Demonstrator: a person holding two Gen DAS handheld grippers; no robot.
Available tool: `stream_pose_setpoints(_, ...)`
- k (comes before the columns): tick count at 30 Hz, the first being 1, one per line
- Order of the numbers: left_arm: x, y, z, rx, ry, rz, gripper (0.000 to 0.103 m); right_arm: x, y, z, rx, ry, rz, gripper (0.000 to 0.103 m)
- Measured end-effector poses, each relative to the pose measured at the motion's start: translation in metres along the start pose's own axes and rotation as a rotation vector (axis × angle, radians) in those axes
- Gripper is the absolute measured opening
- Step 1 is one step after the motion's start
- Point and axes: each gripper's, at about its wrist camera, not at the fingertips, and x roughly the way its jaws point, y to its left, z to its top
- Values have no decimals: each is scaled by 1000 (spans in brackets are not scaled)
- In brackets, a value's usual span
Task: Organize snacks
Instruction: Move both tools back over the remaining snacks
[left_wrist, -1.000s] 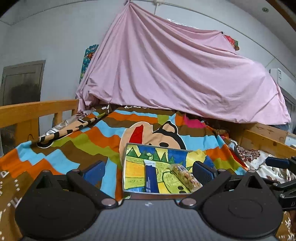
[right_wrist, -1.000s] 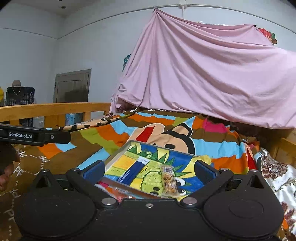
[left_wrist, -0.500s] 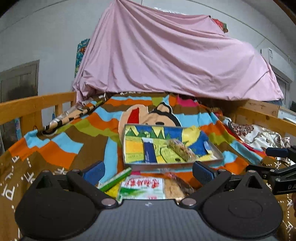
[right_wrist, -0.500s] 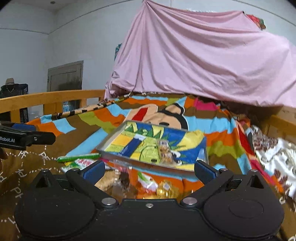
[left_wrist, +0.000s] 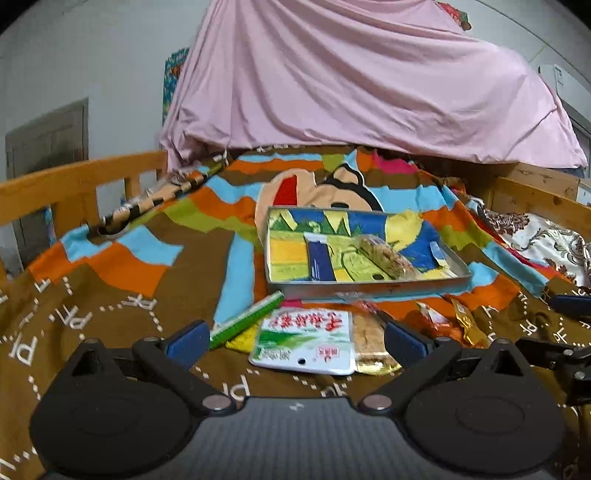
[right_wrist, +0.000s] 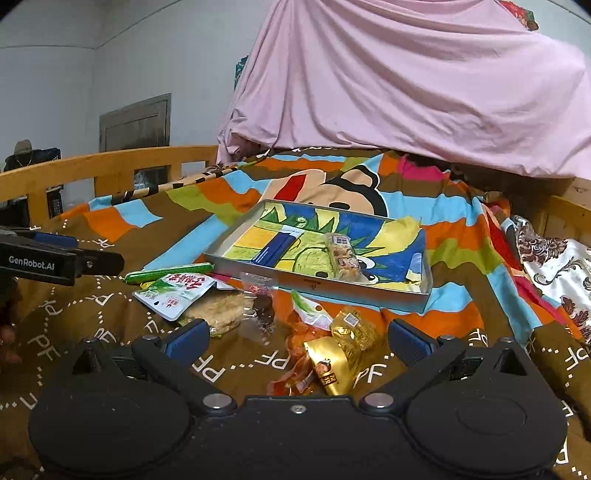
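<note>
Left gripper (left_wrist: 293, 338) spread wide, nothing between the blue pads (left_wrist: 186, 338), hung low over a brown blanket (left_wrist: 110, 317) on a wooden-railed bed (left_wrist: 74, 181).

Left to right in the left wrist view:
- At 10 o'clock from the gripper's gap, a green stick (left_wrist: 247, 319), slanted.
- Dead ahead at 12, a white packet (left_wrist: 304, 341) with red lettering, lying flat, partly over a tan cracker pack (left_wrist: 369, 343).
- At 2 o'clock, orange wrappers (left_wrist: 430, 319) and a gold sachet (left_wrist: 467, 325), close together.
- Beyond all of these, farther toward 12, a shallow tray (left_wrist: 369, 286) with a painted bottom, holding a blue bar (left_wrist: 317, 258) and a clear snack pack (left_wrist: 388, 256) side by side.
- At the far right edge, part of the other tool.

Right gripper (right_wrist: 295, 341) likewise fully parted and empty. Ahead of it:
- At 9 o'clock, the left tool's black arm.
- At 11, the green stick (right_wrist: 168, 273), the white packet (right_wrist: 175, 295) and the cracker pack (right_wrist: 219, 312), overlapping.
- At 12, a clear bag (right_wrist: 260, 306) with dark contents.
- Nearest, between the pads, the orange wrappers (right_wrist: 299, 365) and gold sachets (right_wrist: 340, 354), touching.
- Behind, the tray (right_wrist: 332, 286), tilted slightly on the bedding.

Pink sheet (right_wrist: 406, 81) draped across the background.
</note>
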Motion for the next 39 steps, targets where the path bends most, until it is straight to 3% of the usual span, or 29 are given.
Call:
stream_pose_setpoints(4,3,-4,-5,24,36,-12,103,3,7,-5,-55,26,40,102)
stream_pose_setpoints(11,10,-16,-11,58,72,-51,103,19,-14,-9,90,123,119,102)
stream_pose_setpoints(23,39,-41,0,139,95,-186,103,52,-49,1,94,143,47,102)
stream_pose_setpoints(30,63,-59,15,149,104,-271,103,71,-61,-2,65,173,-55,102)
stream_pose_setpoints(35,77,-69,20,148,122,-338,103,81,-60,-5,41,188,-47,102)
stream_pose_setpoints(39,86,-72,20,106,139,-348,103,95,-52,-5,-5,209,-51,102)
